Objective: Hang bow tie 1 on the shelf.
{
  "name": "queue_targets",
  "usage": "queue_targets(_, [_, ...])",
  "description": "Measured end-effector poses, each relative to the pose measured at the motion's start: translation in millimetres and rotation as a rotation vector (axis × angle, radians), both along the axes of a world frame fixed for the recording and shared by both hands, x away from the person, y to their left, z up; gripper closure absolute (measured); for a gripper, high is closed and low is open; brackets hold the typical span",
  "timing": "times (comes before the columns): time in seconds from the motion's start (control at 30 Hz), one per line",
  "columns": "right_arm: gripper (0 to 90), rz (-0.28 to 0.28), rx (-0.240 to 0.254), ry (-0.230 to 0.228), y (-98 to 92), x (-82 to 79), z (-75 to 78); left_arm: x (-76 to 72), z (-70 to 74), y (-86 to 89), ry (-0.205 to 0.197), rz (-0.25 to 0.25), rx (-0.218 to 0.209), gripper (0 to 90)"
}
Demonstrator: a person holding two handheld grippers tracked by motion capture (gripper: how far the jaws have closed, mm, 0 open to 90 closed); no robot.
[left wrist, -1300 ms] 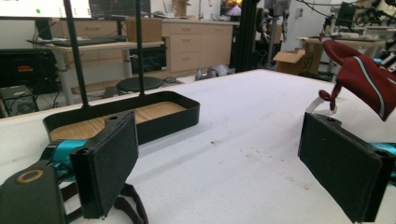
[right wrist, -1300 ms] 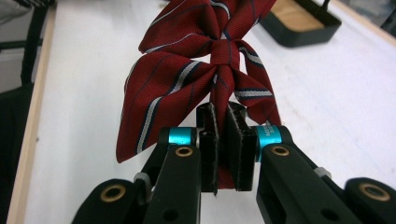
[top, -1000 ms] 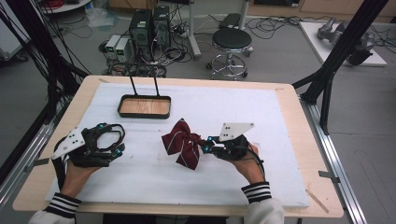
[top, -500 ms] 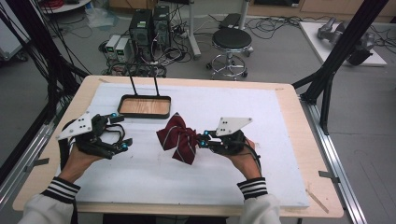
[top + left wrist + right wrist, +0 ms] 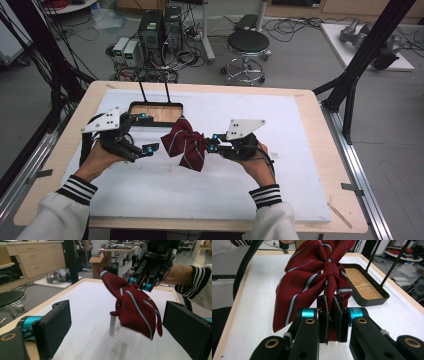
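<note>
The right claw (image 5: 214, 142) pinches a red striped bow tie (image 5: 185, 145) above the white worktop (image 5: 280, 165); the left claw (image 5: 145, 132) is spread, apparently just left of it.

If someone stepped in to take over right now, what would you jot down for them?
Right gripper: shut on the red striped bow tie, holding it clear of the white mat.
Left gripper: open, holding nothing, jaws either side of the bow in its own view.
Black tray with a wooden floor: behind the bow, nothing in it.
Done: bow picked up.
Left: likely to set it in the tray, perhaps with the left gripper helping.
</note>
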State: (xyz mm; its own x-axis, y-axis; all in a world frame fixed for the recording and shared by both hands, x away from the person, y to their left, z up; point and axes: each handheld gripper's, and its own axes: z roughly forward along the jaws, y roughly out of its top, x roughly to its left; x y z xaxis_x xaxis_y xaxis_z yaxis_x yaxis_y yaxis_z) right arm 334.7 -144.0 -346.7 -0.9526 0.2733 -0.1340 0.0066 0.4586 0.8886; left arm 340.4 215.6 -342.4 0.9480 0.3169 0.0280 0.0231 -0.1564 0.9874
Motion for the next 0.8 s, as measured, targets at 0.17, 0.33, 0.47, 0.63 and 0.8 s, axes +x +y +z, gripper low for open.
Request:
queue_targets(0.17, [83.9,0.014,0.006,-0.008,3.5,1.6,3.9,4.3,7.8,-14.7,-0.007,-0.023,0.017,8.7])
queue_targets(0.33, [83.9,0.024,0.015,-0.014,4.9,4.0,6.2,8.0,6.5,-29.4,-0.003,-0.049,0.04,8.7])
queue_targets(0.47, [83.9,0.032,0.015,-0.002,7.3,4.9,8.1,10.3,5.7,-39.4,-0.005,-0.061,0.06,8.7])
queue_targets(0.63, [83.9,0.044,0.012,-0.011,11.0,6.5,11.1,11.6,7.3,-46.9,-0.01,-0.07,0.076,11.4])
queue_targets(0.8, [83.8,0.057,0.005,-0.026,15.8,7.2,11.5,13.5,7.2,-50.1,-0.007,-0.081,0.091,19.7])
